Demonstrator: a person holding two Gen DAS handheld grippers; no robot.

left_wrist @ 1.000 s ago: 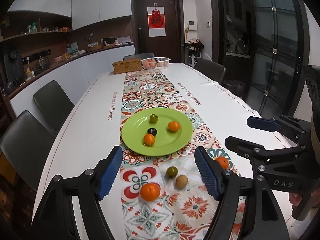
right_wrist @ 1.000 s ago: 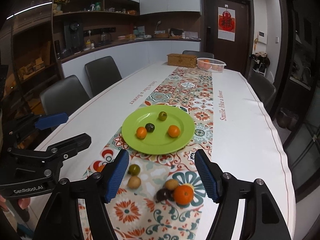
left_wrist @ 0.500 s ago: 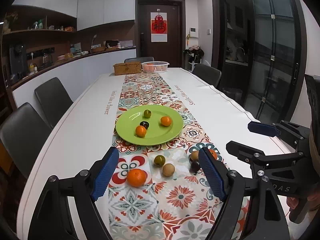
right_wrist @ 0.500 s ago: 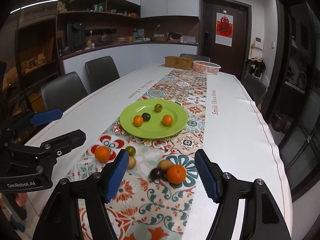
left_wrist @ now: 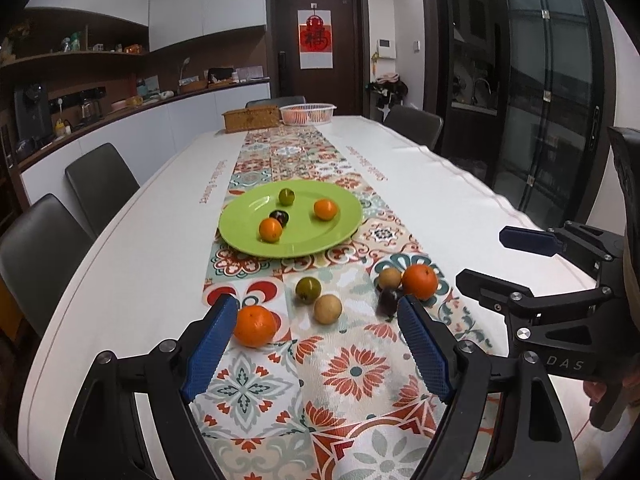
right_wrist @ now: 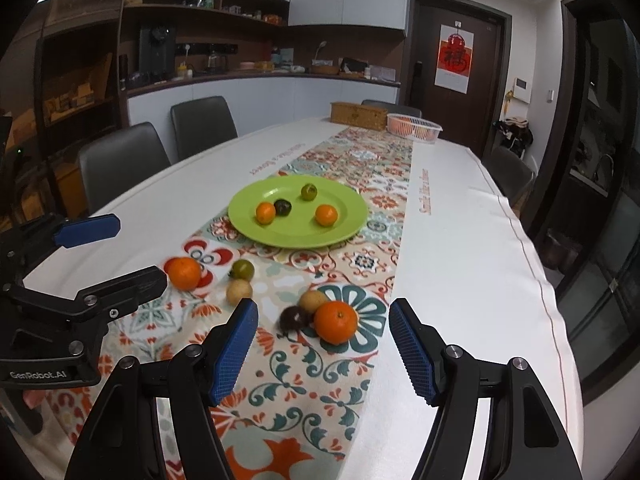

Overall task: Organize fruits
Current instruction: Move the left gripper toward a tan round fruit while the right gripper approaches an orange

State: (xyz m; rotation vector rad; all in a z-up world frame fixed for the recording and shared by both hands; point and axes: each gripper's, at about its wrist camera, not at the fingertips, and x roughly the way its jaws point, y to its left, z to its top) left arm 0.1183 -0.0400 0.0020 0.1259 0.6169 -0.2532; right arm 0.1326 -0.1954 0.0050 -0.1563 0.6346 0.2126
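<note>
Left wrist view: left hand-held gripper [left_wrist: 316,340] empty, jaws apart, an orange [left_wrist: 255,326] beside one pad. Right hand-held gripper [right_wrist: 323,344] gapes empty; green plate [right_wrist: 248,222] beyond loose fruit on worktop [right_wrist: 460,248].

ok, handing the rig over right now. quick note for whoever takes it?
Left gripper: open, empty, the near-left orange just past its left pad.
Right gripper: open, empty, facing the right-hand orange.
Done: four fruits on the green plate: two oranges, one green, one dark.
Left: six loose on the runner: those two oranges, a green fruit, two tan fruits, a dark one.
</note>
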